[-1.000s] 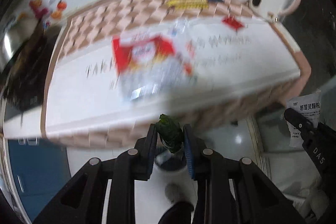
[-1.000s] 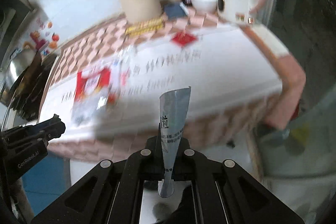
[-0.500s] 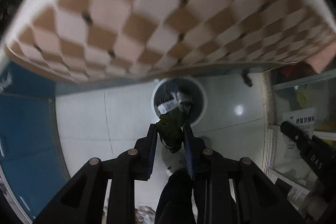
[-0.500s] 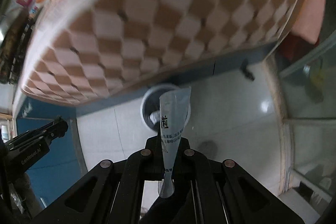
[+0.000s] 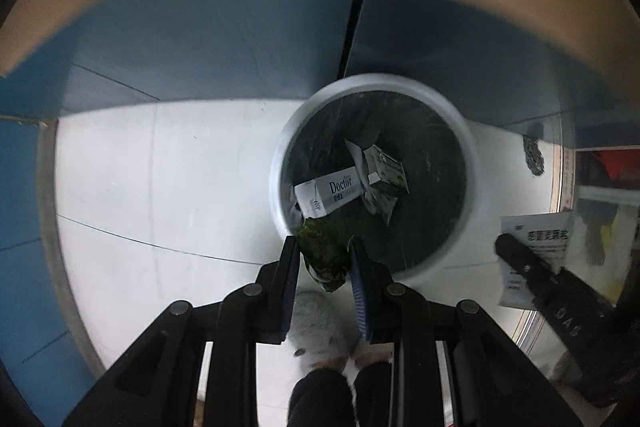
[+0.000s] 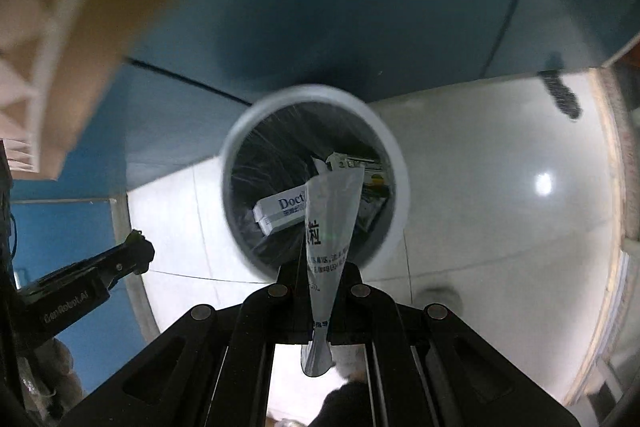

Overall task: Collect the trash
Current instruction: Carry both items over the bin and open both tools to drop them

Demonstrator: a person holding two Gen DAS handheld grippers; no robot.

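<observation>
Green wrapper [image 5: 324, 254] pinched in the left tool [image 5: 325, 259], silver sachet [image 6: 327, 227] clamped in the right tool [image 6: 320, 269], both poised over the bin [image 5: 276, 163] for dropping.

Green wrapper [image 5: 324, 255] — white-rimmed bin [image 5: 472, 163]

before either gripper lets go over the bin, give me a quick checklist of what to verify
1. Left gripper grips the green wrapper: ok, clamped between both fingers.
2. Right gripper grips the grey sachet: ok, pinched upright.
3. Green wrapper over the trash bin opening: not ok, it sits at the near rim, partly over the floor.
4. Grey sachet over the opening: cannot tell, its top overlaps the opening but the grip point looks near the rim.
5. Room in the bin: ok, only the Doctor box and a small carton lie inside.
6. Grippers apart: ok, separate in both views.
</observation>
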